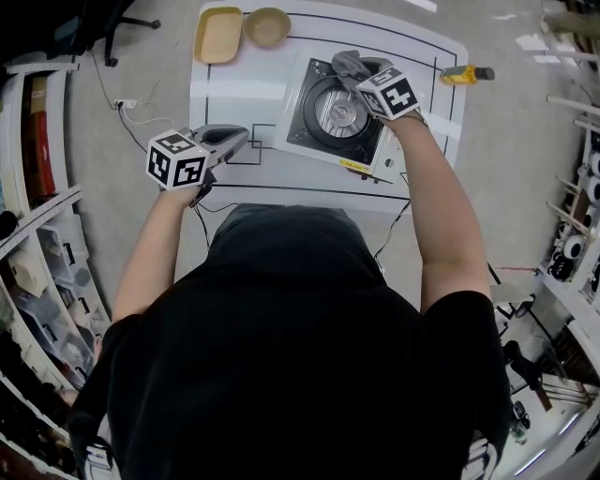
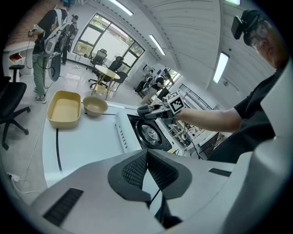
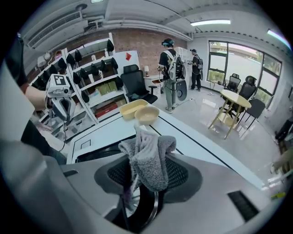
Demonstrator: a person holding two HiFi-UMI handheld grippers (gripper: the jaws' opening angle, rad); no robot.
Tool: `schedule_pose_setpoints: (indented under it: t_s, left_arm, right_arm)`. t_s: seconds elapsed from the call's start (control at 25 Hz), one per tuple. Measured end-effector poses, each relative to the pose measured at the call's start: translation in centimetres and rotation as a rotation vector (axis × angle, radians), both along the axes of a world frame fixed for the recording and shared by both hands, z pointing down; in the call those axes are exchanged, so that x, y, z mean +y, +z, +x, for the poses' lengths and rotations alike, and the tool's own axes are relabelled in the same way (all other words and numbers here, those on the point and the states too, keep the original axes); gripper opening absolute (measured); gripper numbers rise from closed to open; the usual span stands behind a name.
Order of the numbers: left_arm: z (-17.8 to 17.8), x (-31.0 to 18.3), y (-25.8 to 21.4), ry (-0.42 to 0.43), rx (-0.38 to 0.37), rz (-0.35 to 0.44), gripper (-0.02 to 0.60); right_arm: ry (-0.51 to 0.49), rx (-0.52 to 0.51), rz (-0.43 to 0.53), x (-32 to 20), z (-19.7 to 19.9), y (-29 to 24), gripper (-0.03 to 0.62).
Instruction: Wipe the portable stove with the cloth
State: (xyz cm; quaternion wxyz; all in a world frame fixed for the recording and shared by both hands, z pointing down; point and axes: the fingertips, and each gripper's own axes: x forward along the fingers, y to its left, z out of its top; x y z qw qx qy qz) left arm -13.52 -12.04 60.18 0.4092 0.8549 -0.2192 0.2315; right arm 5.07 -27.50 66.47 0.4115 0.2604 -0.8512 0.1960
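The portable stove (image 1: 323,127), white with a black top and a round burner, sits on the white table (image 1: 234,89). My right gripper (image 1: 361,75) hovers over its far edge, shut on a grey cloth (image 1: 349,64). In the right gripper view the cloth (image 3: 149,160) bunches up between the jaws, with the stove top (image 3: 98,153) below. My left gripper (image 1: 230,141) hangs above the table left of the stove, shut with nothing in it. In the left gripper view its pads (image 2: 137,169) meet, and beyond them lie the stove (image 2: 149,132) and the cloth (image 2: 145,109).
A yellow tray (image 1: 218,35) and a tan bowl (image 1: 267,26) stand at the table's far left corner. A yellow tool (image 1: 466,73) lies at the right edge. Shelving (image 1: 37,234) lines the left side. A cable (image 1: 136,112) runs over the floor. People (image 3: 170,75) stand further off.
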Motion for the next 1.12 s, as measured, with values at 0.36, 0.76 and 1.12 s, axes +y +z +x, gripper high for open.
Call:
schedule_pose_setpoints:
  t_s: [0.36, 0.76, 1.12]
  left_arm:
    - [2.0, 0.2, -0.1, 0.035, 0.003, 0.001, 0.023]
    - [4.3, 0.8, -0.1, 0.076, 0.006, 0.000, 0.023]
    - [4.1, 1.8, -0.2, 0.077, 0.008, 0.000, 0.023]
  right_arm:
    - [0.042, 0.083, -0.008, 1.9, 6.5, 0.6, 0.199]
    - [0.087, 0.082, 0.007, 3.7, 8.5, 0.4, 0.196]
    - [0.116, 0.117, 0.019, 6.0, 8.7, 0.2, 0.195]
